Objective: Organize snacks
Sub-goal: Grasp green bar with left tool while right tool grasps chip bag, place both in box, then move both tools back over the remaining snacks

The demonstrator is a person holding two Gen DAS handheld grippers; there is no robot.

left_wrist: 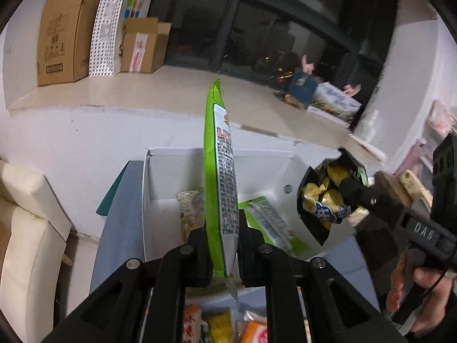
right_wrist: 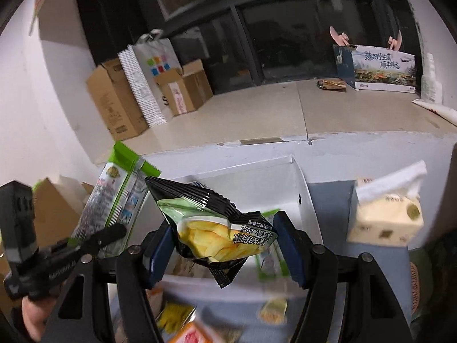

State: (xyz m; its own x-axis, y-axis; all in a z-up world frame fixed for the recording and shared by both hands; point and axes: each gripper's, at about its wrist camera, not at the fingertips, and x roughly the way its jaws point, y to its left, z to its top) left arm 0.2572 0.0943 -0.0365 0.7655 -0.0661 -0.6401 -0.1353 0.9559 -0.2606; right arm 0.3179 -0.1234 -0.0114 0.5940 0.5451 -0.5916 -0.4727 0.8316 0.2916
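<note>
Left tongs [left_wrist: 222,254] pinch green packet [left_wrist: 221,177]; right tongs [right_wrist: 225,250] clamp chip bag [right_wrist: 217,228].

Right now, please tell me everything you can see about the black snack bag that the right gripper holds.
The black snack bag is a small glossy foil packet with crimped ends, a green patch, a picture of yellow chips and white printed text. It looks sealed and puffy. The right gripper clamps it between blue pads, tilted in the air in front of the white box.

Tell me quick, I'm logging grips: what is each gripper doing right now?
Left gripper: closed on the flat green plastic snack packet.
Right gripper: closed on the puffy black-and-yellow foil chip bag.
</note>
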